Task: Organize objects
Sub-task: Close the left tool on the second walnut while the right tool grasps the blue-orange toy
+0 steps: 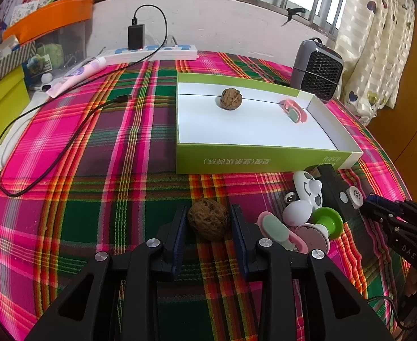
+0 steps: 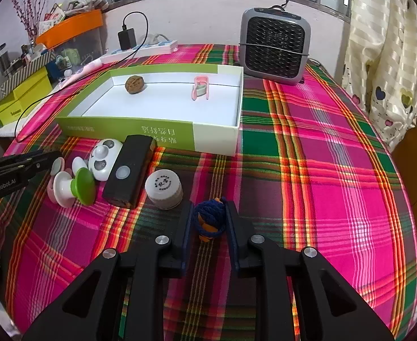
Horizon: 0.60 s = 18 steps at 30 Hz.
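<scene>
A green-walled white box holds a walnut and a pink clip. My left gripper stands around a second walnut on the cloth, its jaws close on both sides; contact is unclear. My right gripper is shut on a blue and orange knotted toy. In front of the box lie a panda toy, a black block, a green and white knob, a white bottle cap and another pink clip.
A plaid cloth covers the table. A grey fan heater stands at the back right. A power strip with charger and a black cable lie at the back left, beside yellow boxes and an orange bin.
</scene>
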Available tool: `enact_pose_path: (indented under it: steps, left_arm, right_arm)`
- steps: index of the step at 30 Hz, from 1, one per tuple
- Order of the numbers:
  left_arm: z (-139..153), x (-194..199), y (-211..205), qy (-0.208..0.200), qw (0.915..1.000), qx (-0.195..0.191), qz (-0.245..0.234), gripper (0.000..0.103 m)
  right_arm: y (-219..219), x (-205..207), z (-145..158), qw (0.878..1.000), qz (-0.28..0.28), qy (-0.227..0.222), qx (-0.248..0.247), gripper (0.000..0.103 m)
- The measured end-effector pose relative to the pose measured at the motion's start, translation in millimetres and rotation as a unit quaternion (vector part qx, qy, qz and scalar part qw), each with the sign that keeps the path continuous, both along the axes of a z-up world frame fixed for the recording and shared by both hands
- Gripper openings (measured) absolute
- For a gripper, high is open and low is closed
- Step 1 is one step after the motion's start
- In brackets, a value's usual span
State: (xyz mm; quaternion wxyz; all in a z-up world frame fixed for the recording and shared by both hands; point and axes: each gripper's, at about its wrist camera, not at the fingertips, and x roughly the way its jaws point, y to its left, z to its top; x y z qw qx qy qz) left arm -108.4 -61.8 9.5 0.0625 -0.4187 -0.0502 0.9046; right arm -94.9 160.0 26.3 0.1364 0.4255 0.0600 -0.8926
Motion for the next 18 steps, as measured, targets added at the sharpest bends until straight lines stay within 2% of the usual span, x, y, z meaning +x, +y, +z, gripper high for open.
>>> enact_pose_path:
  steps: [18]
  left_arm:
    - [6.9, 4.4, 1.0, 0.008, 1.0000, -0.001, 0.002, 0.028]
  right_arm:
    - [-0.5, 2.3, 3.0, 1.000, 0.004, 0.003, -0.004, 0.022]
